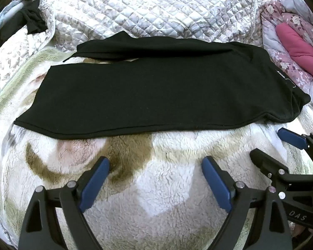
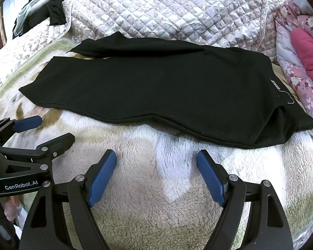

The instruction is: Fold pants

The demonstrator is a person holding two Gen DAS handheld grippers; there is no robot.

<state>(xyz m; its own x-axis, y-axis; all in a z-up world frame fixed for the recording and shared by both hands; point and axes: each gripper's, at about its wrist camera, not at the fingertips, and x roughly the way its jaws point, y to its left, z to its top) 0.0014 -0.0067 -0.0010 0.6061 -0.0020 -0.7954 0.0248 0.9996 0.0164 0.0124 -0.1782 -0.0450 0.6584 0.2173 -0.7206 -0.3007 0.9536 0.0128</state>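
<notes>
Black pants (image 1: 152, 91) lie flat across a fluffy white and brown blanket (image 1: 156, 187), legs to the left, waist with a small white label to the right. They also show in the right wrist view (image 2: 156, 91). My left gripper (image 1: 155, 164) is open and empty, hovering short of the pants' near edge. My right gripper (image 2: 156, 158) is open and empty, also just short of the near edge. Each gripper shows in the other's view: the right one (image 1: 281, 143) at the right edge, the left one (image 2: 52, 129) at the left edge.
A quilted floral bedspread (image 1: 156, 6) rises behind the pants. A pink floral quilt with a magenta pillow (image 1: 298, 45) lies at the right. Dark clothing (image 1: 31, 23) sits at the far left corner.
</notes>
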